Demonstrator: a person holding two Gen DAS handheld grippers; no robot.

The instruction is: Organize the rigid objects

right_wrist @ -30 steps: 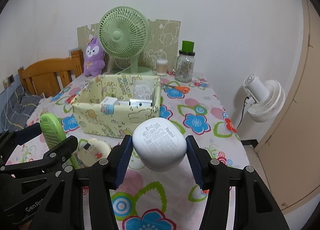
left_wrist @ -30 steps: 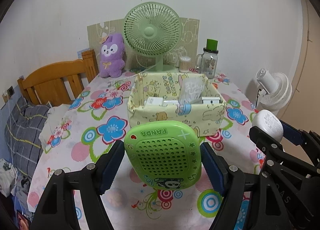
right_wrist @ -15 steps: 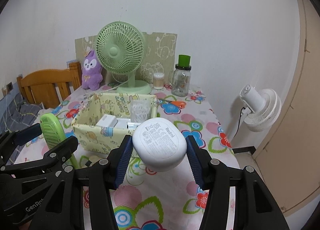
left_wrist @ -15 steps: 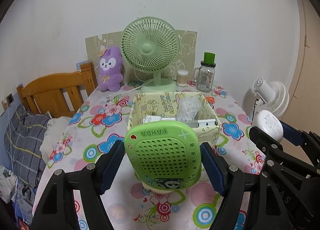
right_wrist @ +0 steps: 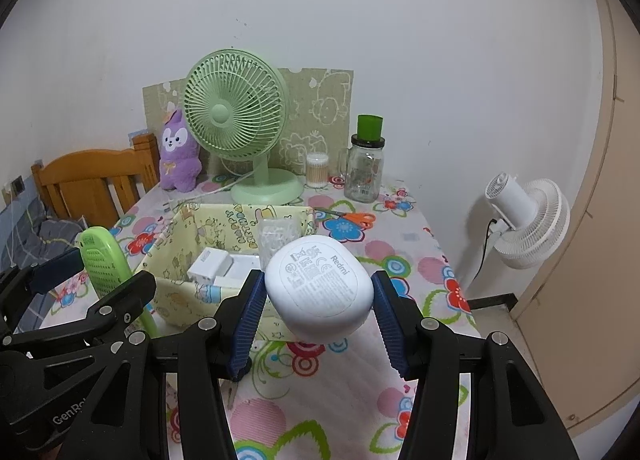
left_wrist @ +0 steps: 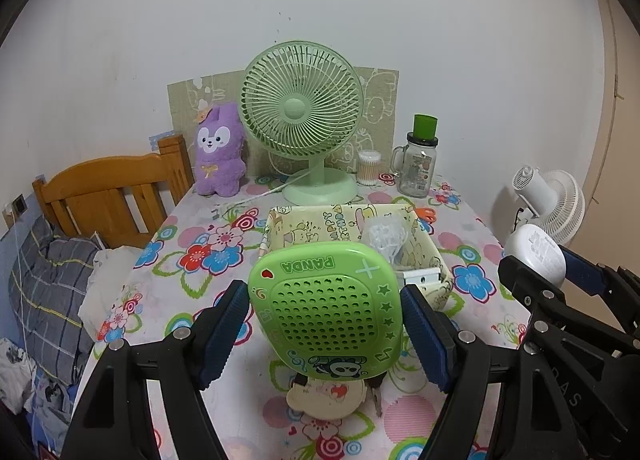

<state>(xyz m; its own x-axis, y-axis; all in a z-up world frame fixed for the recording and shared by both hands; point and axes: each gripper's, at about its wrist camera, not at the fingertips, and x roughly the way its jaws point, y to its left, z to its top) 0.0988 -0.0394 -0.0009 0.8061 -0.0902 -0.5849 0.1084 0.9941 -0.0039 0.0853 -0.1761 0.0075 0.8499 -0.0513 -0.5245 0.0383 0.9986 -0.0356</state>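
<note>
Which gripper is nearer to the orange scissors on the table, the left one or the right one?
Right. The right gripper is on the box side nearest the orange scissors; the left gripper is farther over, beyond it.

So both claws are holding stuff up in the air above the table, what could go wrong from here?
The smooth, rounded white case is pinched only at its sides by the right gripper; it could slip and drop. The green panda gadget in the left gripper looks wide for the yellow fabric box, which already holds chargers and a plastic bag; lowering it in may crush the soft walls.
</note>
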